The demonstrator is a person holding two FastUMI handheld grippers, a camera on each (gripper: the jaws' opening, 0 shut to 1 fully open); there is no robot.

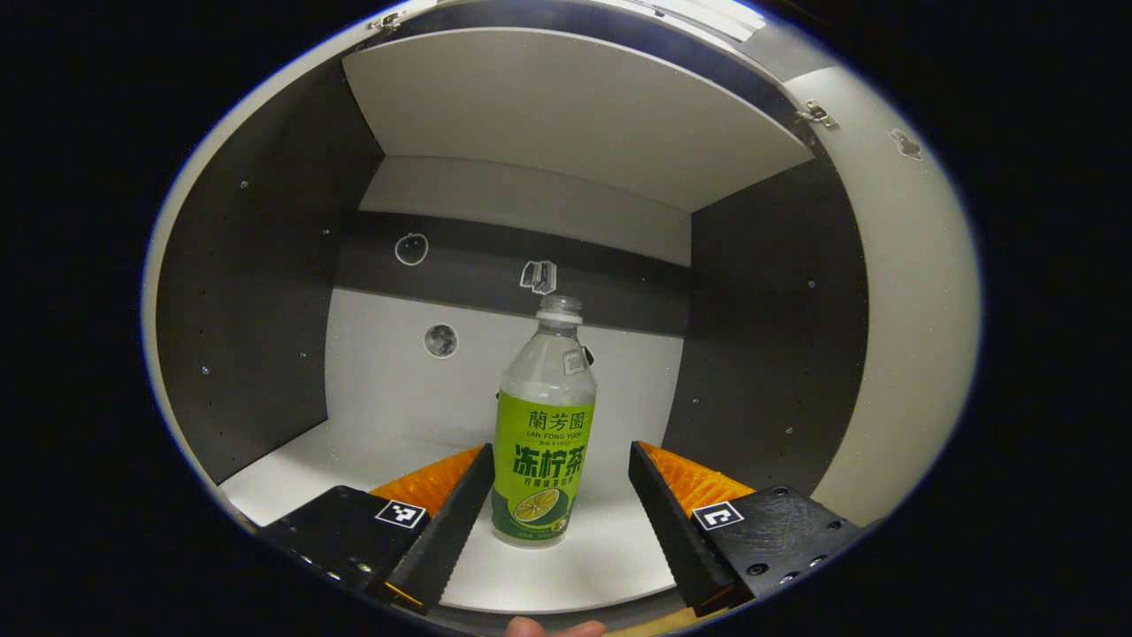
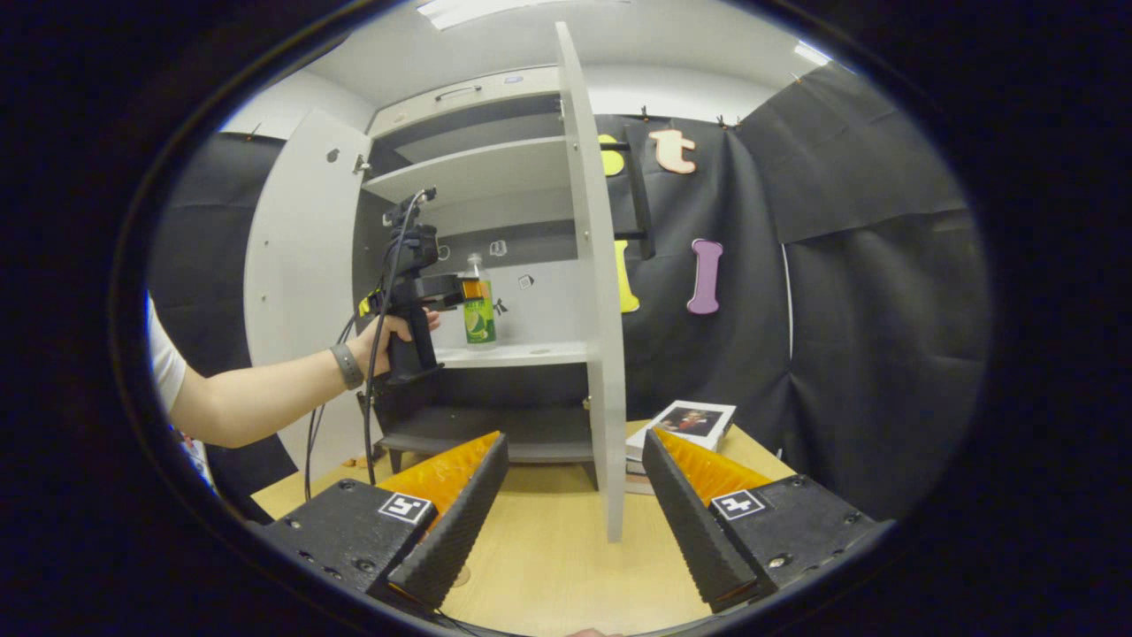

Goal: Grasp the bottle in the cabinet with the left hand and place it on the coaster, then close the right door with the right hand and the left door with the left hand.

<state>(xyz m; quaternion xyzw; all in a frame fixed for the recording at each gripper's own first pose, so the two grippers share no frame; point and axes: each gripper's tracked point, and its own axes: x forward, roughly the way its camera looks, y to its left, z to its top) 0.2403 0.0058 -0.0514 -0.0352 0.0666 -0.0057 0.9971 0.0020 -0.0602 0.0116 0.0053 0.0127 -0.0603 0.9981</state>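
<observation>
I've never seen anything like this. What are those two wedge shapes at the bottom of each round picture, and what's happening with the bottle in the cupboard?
Those wedges are the fingers of hand-held grippers; a camera rides on each. The left gripper view looks into the cabinet: the left gripper is open, its fingers either side of the bottle on the shelf, not yet squeezing. The right gripper view, from the open right gripper over the table, shows a hand holding that left gripper, the open right door, and books.
</observation>
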